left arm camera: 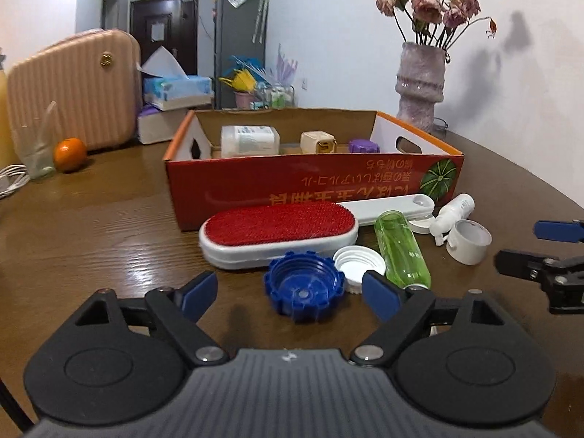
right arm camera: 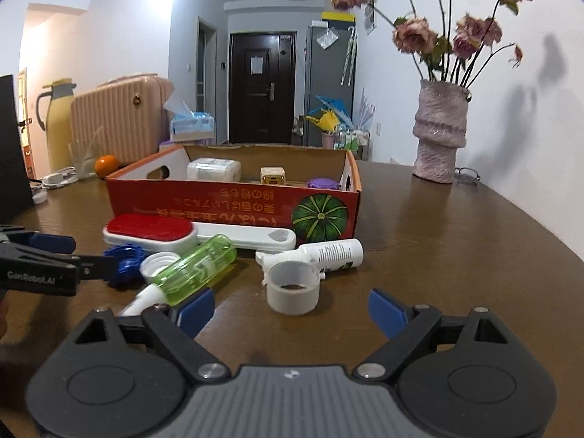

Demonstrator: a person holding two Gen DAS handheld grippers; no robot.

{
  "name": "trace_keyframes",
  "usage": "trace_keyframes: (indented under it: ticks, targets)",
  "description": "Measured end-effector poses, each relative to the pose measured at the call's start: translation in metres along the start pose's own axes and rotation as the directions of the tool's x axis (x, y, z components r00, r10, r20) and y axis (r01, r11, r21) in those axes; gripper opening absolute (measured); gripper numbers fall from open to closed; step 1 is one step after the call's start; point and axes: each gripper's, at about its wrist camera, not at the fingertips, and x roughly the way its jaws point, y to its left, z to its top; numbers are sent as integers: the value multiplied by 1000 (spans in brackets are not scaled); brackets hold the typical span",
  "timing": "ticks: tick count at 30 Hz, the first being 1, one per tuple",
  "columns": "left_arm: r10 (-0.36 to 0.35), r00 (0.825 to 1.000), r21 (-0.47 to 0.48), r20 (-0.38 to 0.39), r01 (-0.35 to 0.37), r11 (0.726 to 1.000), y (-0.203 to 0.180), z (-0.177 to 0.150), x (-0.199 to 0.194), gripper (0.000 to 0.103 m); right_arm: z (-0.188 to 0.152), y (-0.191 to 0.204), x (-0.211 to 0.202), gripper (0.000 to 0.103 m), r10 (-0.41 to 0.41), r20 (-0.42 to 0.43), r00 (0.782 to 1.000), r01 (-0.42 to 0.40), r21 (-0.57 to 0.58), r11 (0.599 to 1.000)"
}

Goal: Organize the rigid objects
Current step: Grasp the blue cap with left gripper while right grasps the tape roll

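Observation:
Loose items lie on the brown table (left arm camera: 91,233) in front of a red cardboard box (left arm camera: 303,186). They are a red lint brush (left arm camera: 277,226), a blue ridged cap (left arm camera: 304,286), a white lid (left arm camera: 359,264), a green bottle (left arm camera: 401,252), a white spray bottle (right arm camera: 328,253) and a white open cup-shaped cap (right arm camera: 292,286). My left gripper (left arm camera: 290,295) is open, with the blue cap lying between and just ahead of its fingertips, untouched. My right gripper (right arm camera: 292,310) is open just short of the white cup-shaped cap. Inside the box are a white jar (left arm camera: 250,140), a beige plug (left arm camera: 317,142) and a purple cap (left arm camera: 361,146).
A pink vase of dried roses (right arm camera: 440,131) stands at the back right. At the back left are a pink suitcase (left arm camera: 73,87), an orange (left arm camera: 69,153), a clear glass (left arm camera: 38,153), tissue boxes (left arm camera: 175,89) and a white cable (left arm camera: 11,179). A yellow jug (right arm camera: 58,124) stands behind.

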Motion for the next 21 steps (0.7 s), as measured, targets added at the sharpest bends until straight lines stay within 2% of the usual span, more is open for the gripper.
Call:
trace_keyframes:
  ticks: [4,7,9,11,13,14,21]
  targets:
    - [-10,1000,-10,-22,10,1000,2,4,15,84,10,-5,27,86,-3,-28,1000,3,10,1000]
    - [-36,999,-30,-37,35,999,6,5,21,66,16,-9,41,82,10,-47,999,-9,23,1000]
    - [-64,998,-35,-29,63,997,6,6,20,54,18,-10,48,73,20,-59,998,-19,26,999]
    - [-78,997,-25,-26,78,997,5,5,19,54,20,-9,54,61,27,-77,997,-26,20,999]
    - [-88,996,-19,-23,88,996,4,4,18,54,19,-8,60,45,46,-98,994,-44,22,999]
    - [-87,996,-20,-23,87,996,4,4,18,54,18,-8,63,42,56,-108,993,-54,25,998]
    - [-75,997,-24,-15,75,997,6,5,6,54,16,-5,49,42,33,-102,994,-33,3,999]
